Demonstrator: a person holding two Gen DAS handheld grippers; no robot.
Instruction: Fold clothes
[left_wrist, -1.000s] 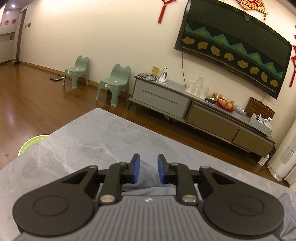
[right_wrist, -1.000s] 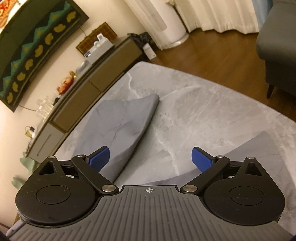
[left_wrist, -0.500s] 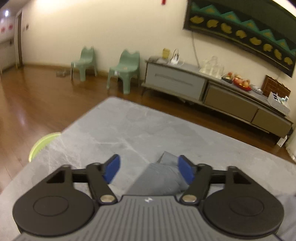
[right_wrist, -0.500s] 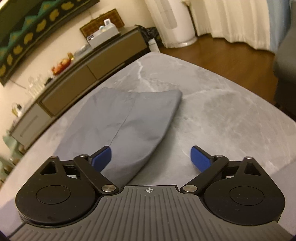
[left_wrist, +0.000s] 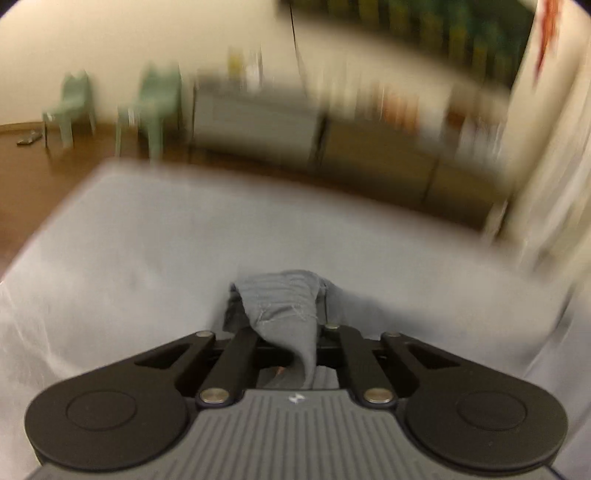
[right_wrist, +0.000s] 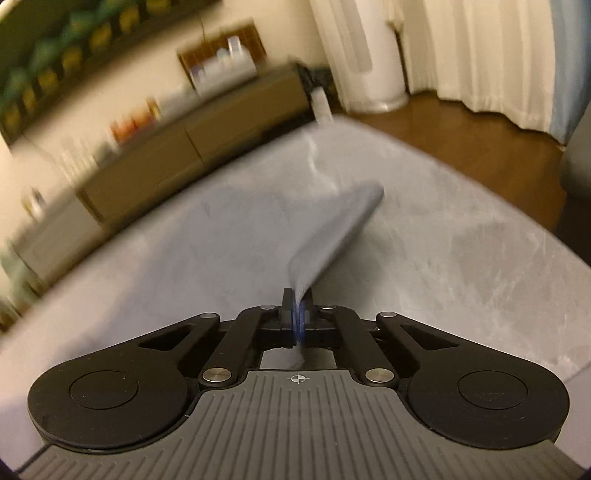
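A grey garment (left_wrist: 284, 306) lies on the grey marble table (left_wrist: 147, 240). In the left wrist view my left gripper (left_wrist: 291, 332) is shut on a bunched hem of the garment, which drapes over and hides the pads. In the right wrist view my right gripper (right_wrist: 299, 317) is shut on another edge of the garment (right_wrist: 332, 236), which rises taut from the blue pads (right_wrist: 295, 314) toward the far side of the table (right_wrist: 461, 240). Both views are blurred by motion.
A long low cabinet (left_wrist: 351, 147) stands against the wall beyond the table, with two green chairs (left_wrist: 147, 107) to its left. A white tower appliance (right_wrist: 373, 62) and curtains (right_wrist: 498, 55) stand at the right. Wooden floor (left_wrist: 37, 170) surrounds the table.
Both grippers were open half a second ago and have closed on the garment's edges. The cloth now lifts off the table, and both views swing quickly.
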